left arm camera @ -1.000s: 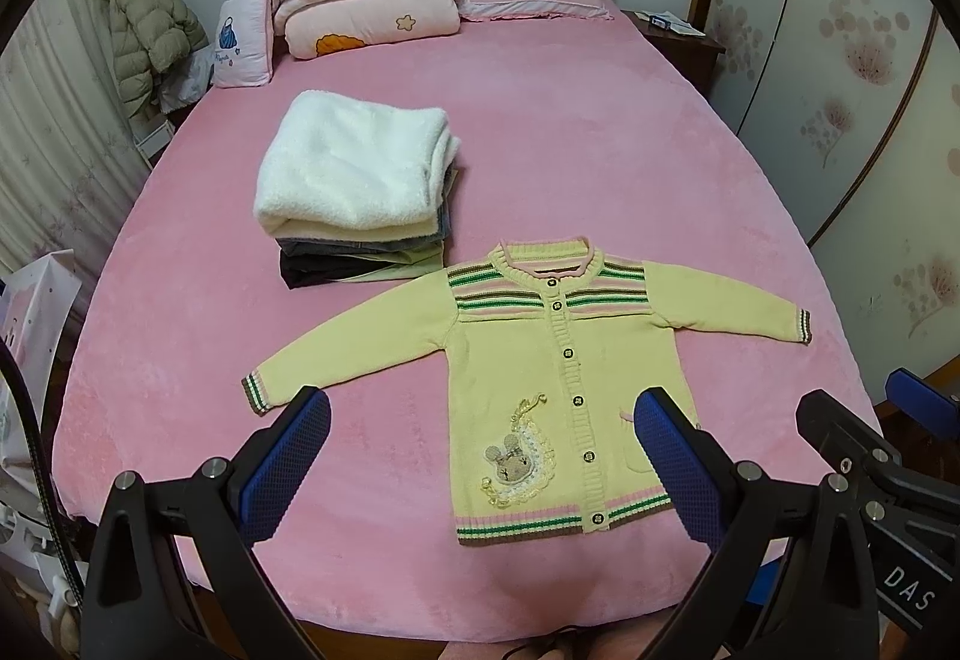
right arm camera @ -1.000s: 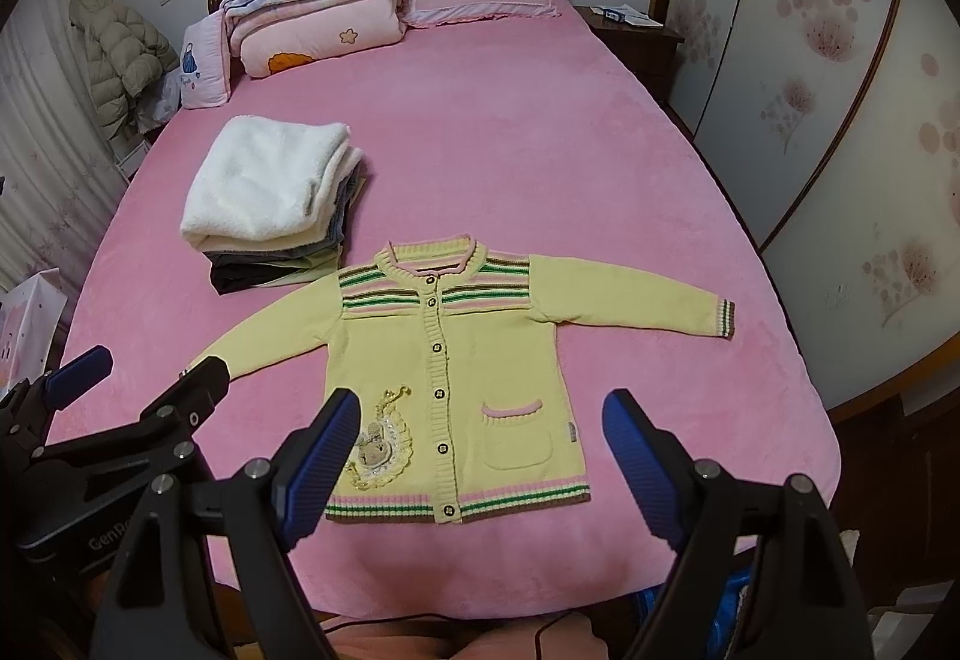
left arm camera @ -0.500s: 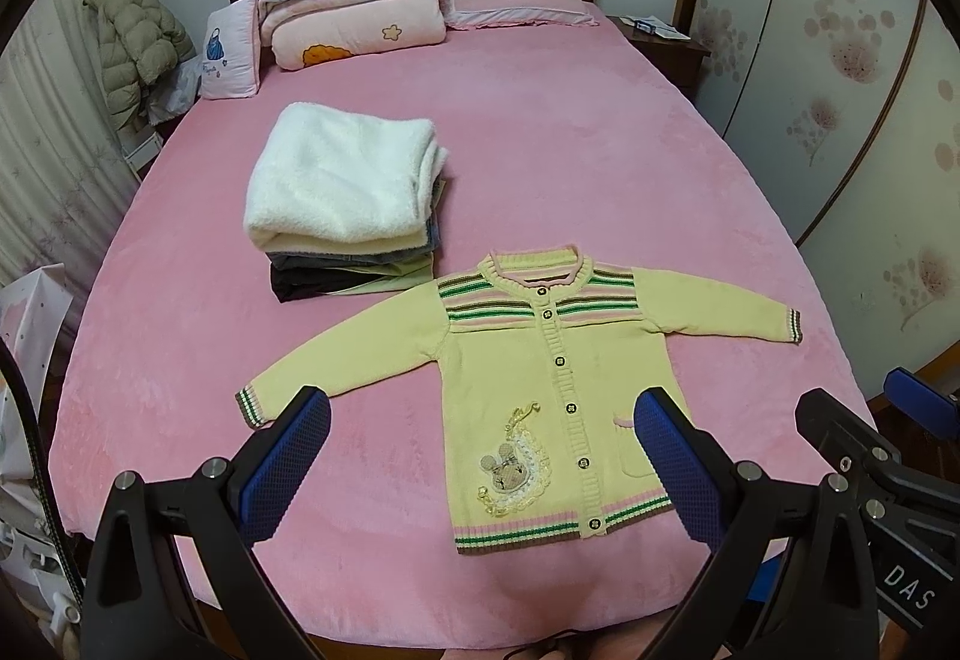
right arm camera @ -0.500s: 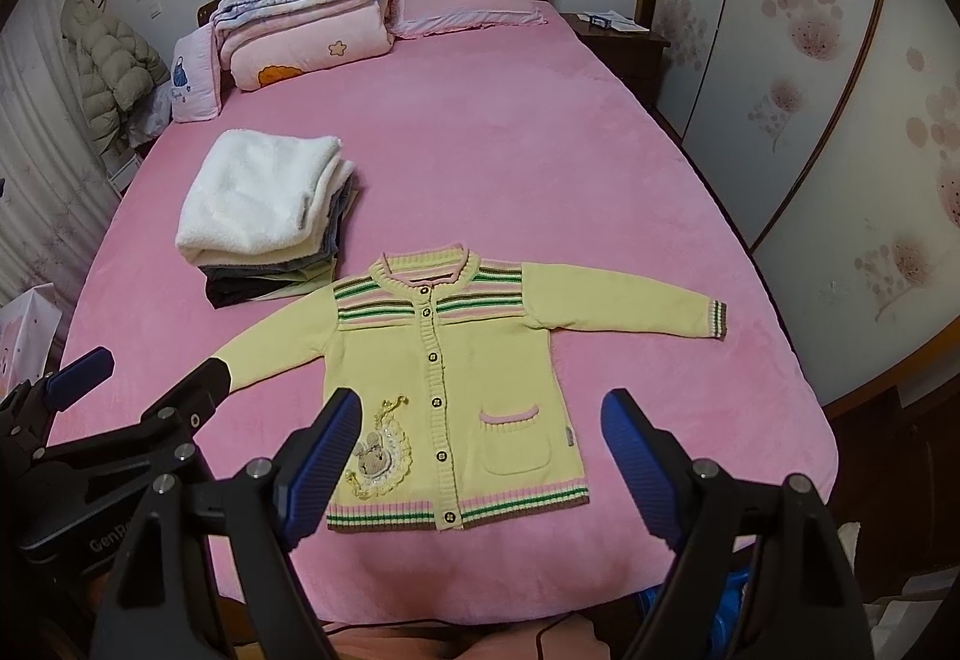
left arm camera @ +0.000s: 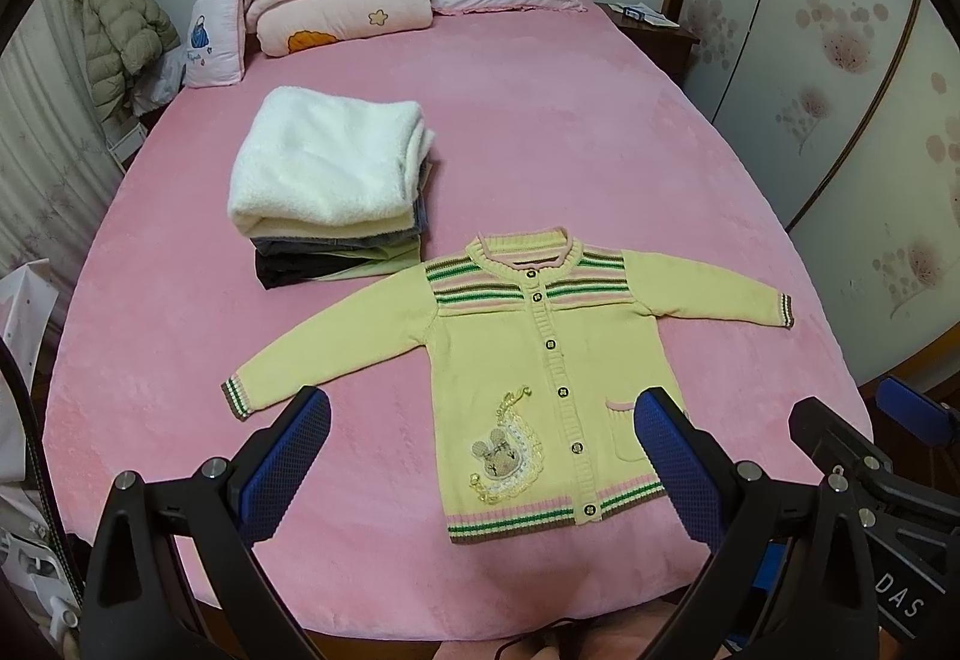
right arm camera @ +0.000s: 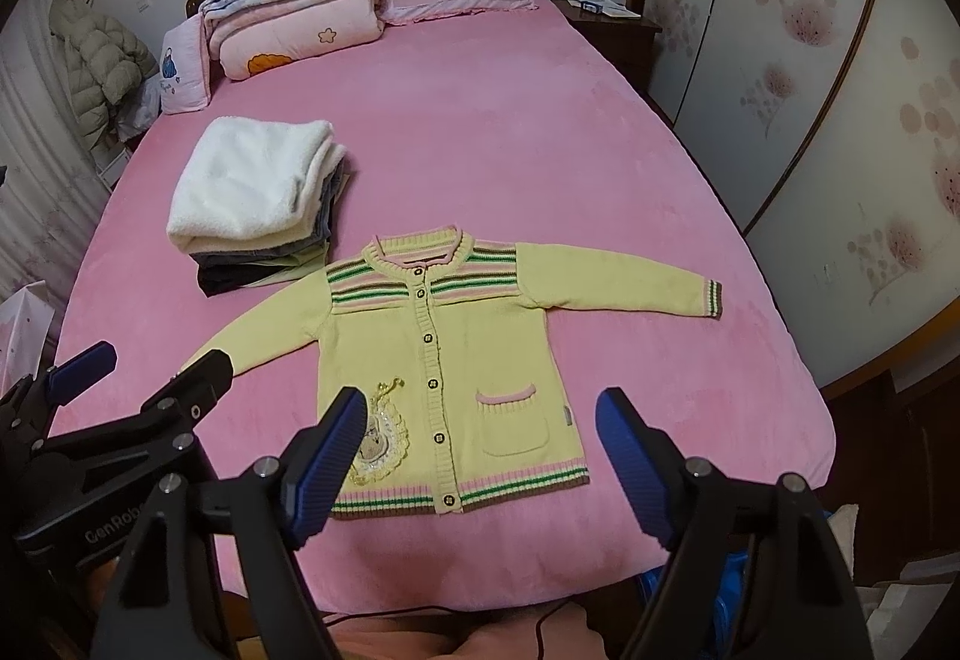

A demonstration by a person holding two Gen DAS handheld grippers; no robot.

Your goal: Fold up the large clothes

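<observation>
We hold the left gripper and right gripper wide open and empty above the bed's 6 o'clock edge. The yellow cardigan lies buttoned, sleeves spread, ready for folding; the folded stack sits at 11 o'clock.

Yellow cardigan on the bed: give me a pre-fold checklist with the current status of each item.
1. Yellow cardigan lies flat, front up, buttoned: ok.
2. Both sleeves spread out to the sides, cuffs visible: ok.
3. Left gripper open, holding nothing: ok.
4. Right gripper open, holding nothing: ok.
5. Folded stack apart from the cardigan: not ok, its lower edge meets the shoulder by the left sleeve.
6. Bare pink bed beyond the collar for folding: ok.
</observation>
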